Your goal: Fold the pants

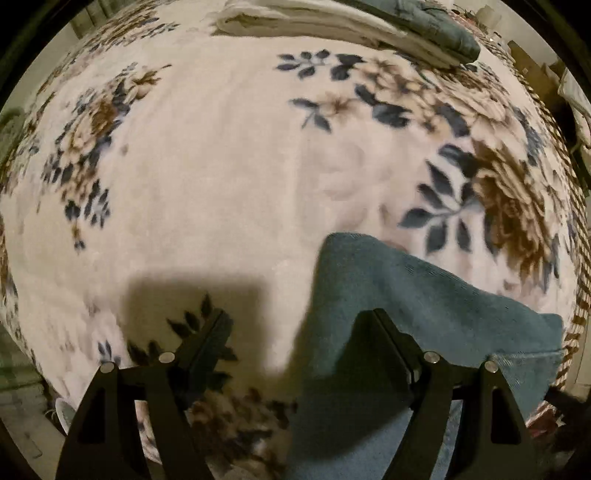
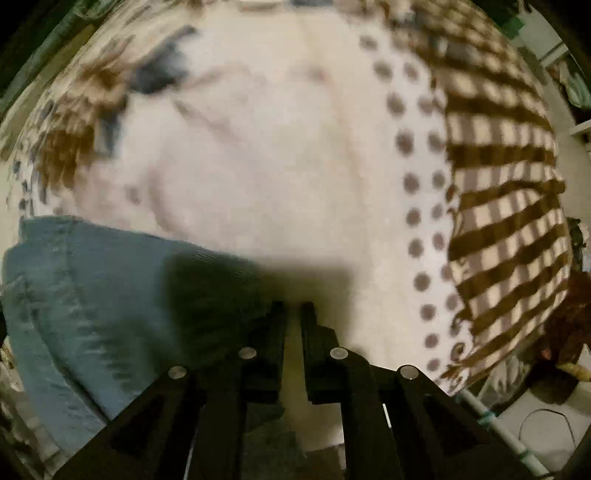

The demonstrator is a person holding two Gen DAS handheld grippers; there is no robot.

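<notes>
1. Hanging over the floral blanket (image 1: 207,177), the left gripper (image 1: 295,325) stands released, its jaws wide apart and nothing between them; bare blanket and the tool's shadow lie under its left finger.
2. Under its right finger lie the pants (image 1: 417,295), blue denim, one corner poking forward past the fingertip and the rest spreading away to the right and back beneath the tool.
3. Far ahead of this gripper, at the blanket's far edge, a pile of folded laundry (image 1: 332,22) rests well apart from the pants.
4. In the right wrist view the pants (image 2: 92,288) lie to the left of the right gripper (image 2: 293,310), their nearest edge just beside its left finger.
5. The right gripper is nearly clenched, only a narrow slit left; pale blanket shows through that slit, so it appears to grasp nothing.
6. To its right run a dotted band and a brown striped border (image 2: 506,206).
7. Judging by the look, the denim is soft but fairly heavy and will sag, so pinching a corner or hem edge seems best.
</notes>
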